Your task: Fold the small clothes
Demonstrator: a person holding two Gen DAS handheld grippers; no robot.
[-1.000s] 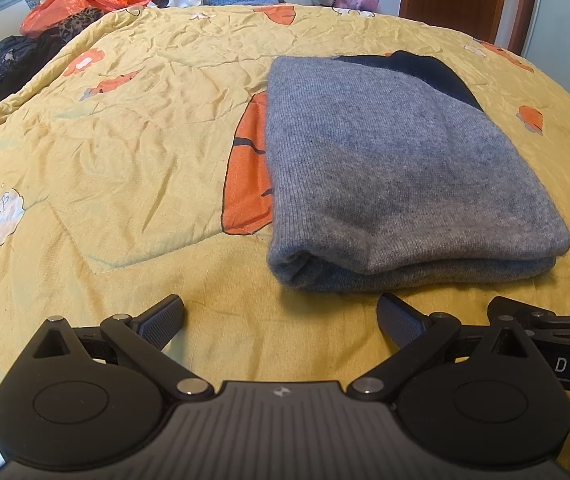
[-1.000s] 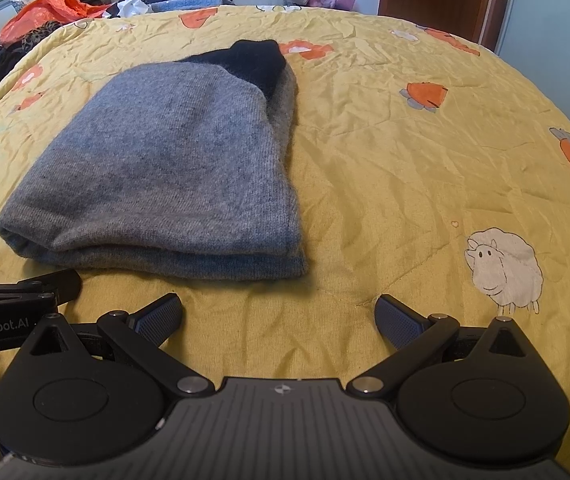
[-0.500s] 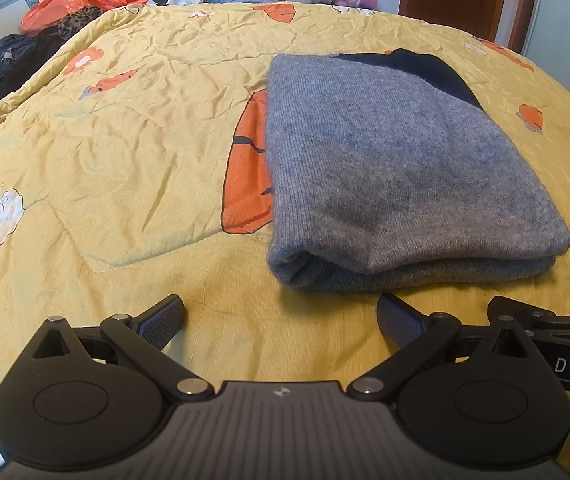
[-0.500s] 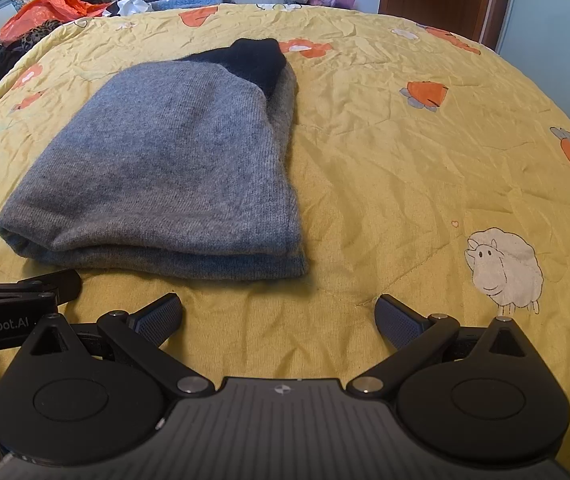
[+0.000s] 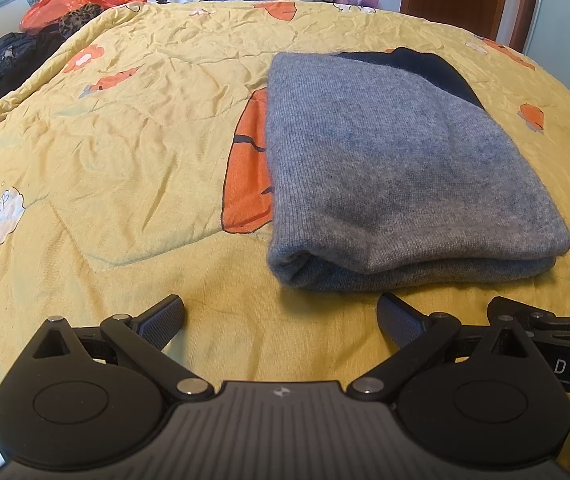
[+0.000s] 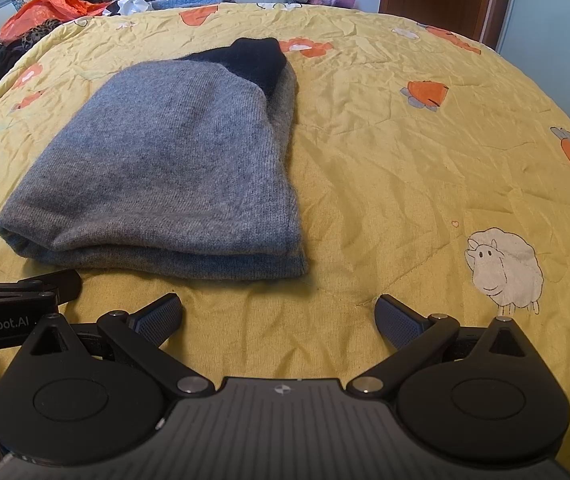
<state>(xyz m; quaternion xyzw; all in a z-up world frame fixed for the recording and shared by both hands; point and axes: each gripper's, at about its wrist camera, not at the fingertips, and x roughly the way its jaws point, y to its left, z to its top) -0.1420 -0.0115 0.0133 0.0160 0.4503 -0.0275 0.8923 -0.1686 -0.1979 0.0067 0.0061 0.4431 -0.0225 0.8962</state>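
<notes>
A folded grey knit sweater (image 5: 401, 176) lies on the yellow cartoon-print quilt (image 5: 125, 152), just ahead of your grippers; a dark navy part shows at its far end. Your left gripper (image 5: 281, 316) and right gripper (image 6: 279, 314) hover side by side, jaws apart, holding nothing.

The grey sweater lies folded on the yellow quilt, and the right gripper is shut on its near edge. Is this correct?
Not quite. In the right wrist view the right gripper is open and holds nothing, short of the near edge. The grey sweater does lie folded on the yellow quilt.
</notes>
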